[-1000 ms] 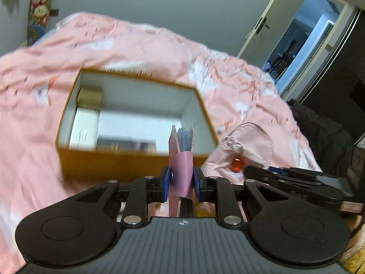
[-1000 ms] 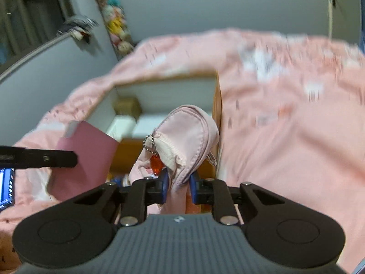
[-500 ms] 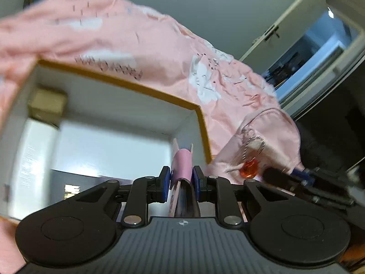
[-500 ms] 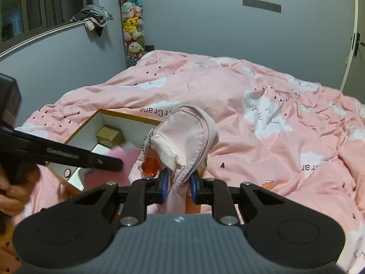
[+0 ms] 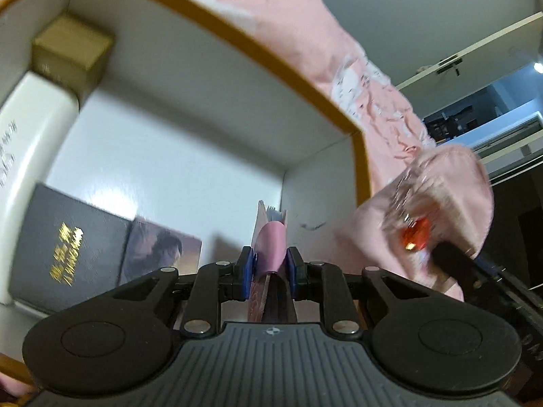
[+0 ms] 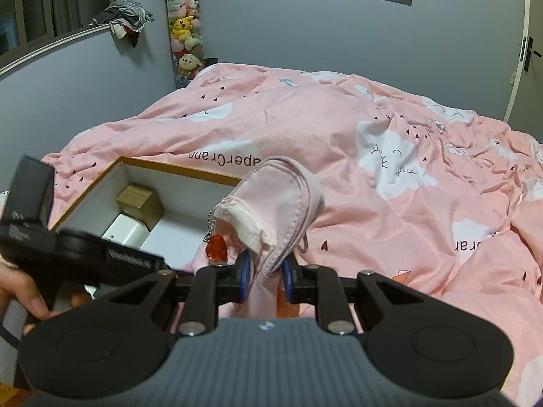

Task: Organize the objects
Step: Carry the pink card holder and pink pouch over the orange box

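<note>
My left gripper (image 5: 270, 266) is shut on a pink notebook (image 5: 269, 240) held on edge and reaches down inside an open box (image 5: 217, 27) with an orange rim and white walls. My right gripper (image 6: 265, 273) is shut on a pink fabric pouch (image 6: 278, 210) with an orange charm (image 6: 216, 248) on a bead chain, held above the box's right end (image 6: 176, 169). The pouch also shows in the left wrist view (image 5: 437, 203), just outside the box's right wall. The left gripper body (image 6: 68, 247) shows in the right wrist view, over the box.
Inside the box lie a small gold carton (image 5: 71, 54), a white box (image 5: 30, 142), a dark book with gold lettering (image 5: 68, 244) and a photo card (image 5: 159, 247). The box sits on a pink cloud-print duvet (image 6: 373, 156). A door (image 5: 475, 44) stands at the right.
My left gripper has moved forward and down into the box with the notebook. My right gripper has kept hold of the pouch and has swung to face across the bed.
</note>
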Demonstrator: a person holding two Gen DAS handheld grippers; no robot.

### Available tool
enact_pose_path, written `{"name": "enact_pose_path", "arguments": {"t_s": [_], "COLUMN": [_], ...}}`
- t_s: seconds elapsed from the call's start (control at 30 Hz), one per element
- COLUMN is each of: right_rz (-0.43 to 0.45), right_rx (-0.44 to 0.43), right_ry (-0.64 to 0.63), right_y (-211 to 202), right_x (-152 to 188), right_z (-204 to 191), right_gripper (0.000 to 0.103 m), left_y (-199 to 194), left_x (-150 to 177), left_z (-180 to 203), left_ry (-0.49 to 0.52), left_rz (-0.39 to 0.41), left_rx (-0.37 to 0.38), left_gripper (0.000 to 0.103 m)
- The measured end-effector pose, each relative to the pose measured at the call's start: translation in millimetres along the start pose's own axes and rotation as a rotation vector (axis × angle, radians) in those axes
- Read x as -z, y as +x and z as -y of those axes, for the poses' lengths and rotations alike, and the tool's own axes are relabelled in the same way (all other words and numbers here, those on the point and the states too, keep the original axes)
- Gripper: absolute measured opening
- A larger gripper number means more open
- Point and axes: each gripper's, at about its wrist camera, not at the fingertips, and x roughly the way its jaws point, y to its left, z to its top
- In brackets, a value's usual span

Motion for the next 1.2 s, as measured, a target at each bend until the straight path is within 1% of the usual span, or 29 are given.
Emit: {"name": "enact_pose_path", "arguments": {"t_s": [0.1,0.17,0.23,0.3,0.4,0.47,0.53,0.6,0.63,0.7,0.73,0.83,0.9,0.97,1.0,1.1,1.2], "right_rz": [0.004,0.011,0.013,0.013,0.011,0.011,0.008,0.001,-0.002,-0.004,-0.006,-0.018,-0.031,-0.053,-0.072,-0.173,-0.272], "right_rx": [0.004,0.015,0.019,0.017,0.019,0.022,0.021,0.019,0.018,0.012,0.01,-0.001,-0.01,-0.036,-0.057,-0.128,-0.176], "right_ry": [-0.005,-0.014,-0.017,-0.015,-0.014,-0.019,-0.024,-0.027,-0.03,-0.041,-0.045,-0.075,-0.099,-0.132,-0.15,-0.19,-0.222], "right_y": [2,3,3,3,2,1,-1,-2,-3,-5,-6,-7,-7,-5,-3,13,35], "right_x": [0,0,1,2,3,3,4,3,3,3,2,1,-1,-3,-5,-12,-19], "right_z": [0,-1,-1,0,1,1,1,1,1,2,2,0,-2,-7,-9,-18,-26], "right_gripper": [0.02,0.021,0.021,0.021,0.021,0.021,0.021,0.021,0.021,0.021,0.021,0.021,0.021,0.021,0.021,0.021,0.021], "left_y": [10,16,20,24,27,29,31,34,33,27,21,-2,-22,-41,-50,-69,-69], "left_x": [2,1,3,3,3,5,7,10,10,10,10,7,4,3,2,0,-8], "left_z": [-3,-3,1,4,10,20,28,36,37,36,34,29,27,25,24,25,30], "left_ry": [-0.04,-0.071,-0.052,-0.03,0.041,0.126,0.202,0.25,0.261,0.274,0.274,0.267,0.269,0.272,0.276,0.294,0.285], "left_rz": [-0.023,-0.049,-0.09,-0.122,-0.137,-0.154,-0.167,-0.196,-0.197,-0.187,-0.175,-0.142,-0.093,-0.035,-0.006,0.066,0.098], "left_rx": [0.001,0.025,0.009,-0.026,-0.096,-0.156,-0.211,-0.247,-0.254,-0.265,-0.258,-0.193,-0.17,-0.171,-0.179,-0.214,-0.218], "left_gripper": [0.023,0.023,0.024,0.025,0.025,0.026,0.031,0.034,0.034,0.036,0.036,0.036,0.036,0.036,0.036,0.036,0.036]}}
